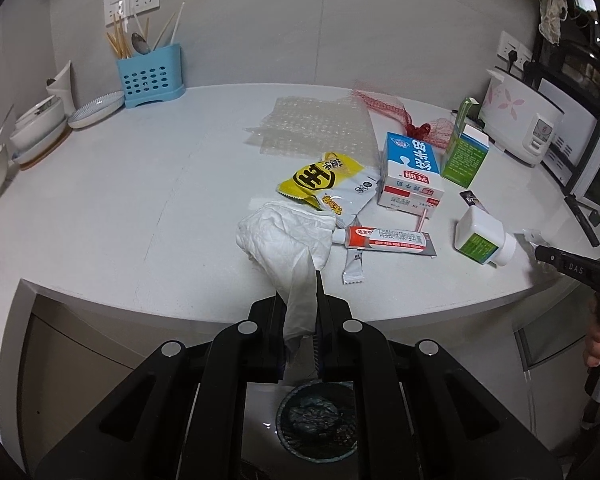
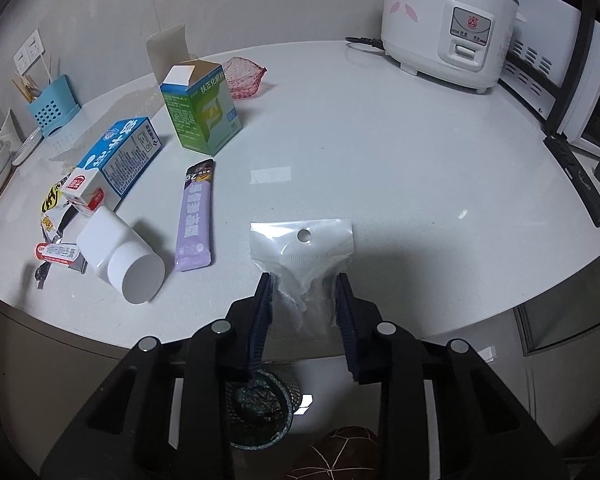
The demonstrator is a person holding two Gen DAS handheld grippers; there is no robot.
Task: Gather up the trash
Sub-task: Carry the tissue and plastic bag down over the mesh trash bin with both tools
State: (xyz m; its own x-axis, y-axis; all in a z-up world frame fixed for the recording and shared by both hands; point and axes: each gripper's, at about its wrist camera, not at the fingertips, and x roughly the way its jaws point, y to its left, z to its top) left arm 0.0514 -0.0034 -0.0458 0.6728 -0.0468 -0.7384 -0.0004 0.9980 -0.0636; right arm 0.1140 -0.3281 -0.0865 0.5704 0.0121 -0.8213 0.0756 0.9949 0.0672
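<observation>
Trash lies strewn on the bench (image 1: 140,184). Left gripper (image 1: 302,300) is clenched on a tissue (image 1: 284,236), soft and weightless, lifted over the edge. Right gripper (image 2: 304,300) has its jaws pinching a clear bag (image 2: 302,248) at the front edge: limp, slippery film, best gripped by its crumpled lower end. Below waits the bin (image 1: 318,424).

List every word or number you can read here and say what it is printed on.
"扶正化瘀片": green box
"光明": milk carton, seen upside down
"2g": purple sachet
"DAS": a finger of the right gripper
Too small or blurred to read: the print on the tube, yellow wrapper, white bottle and rice cooker panel.
</observation>
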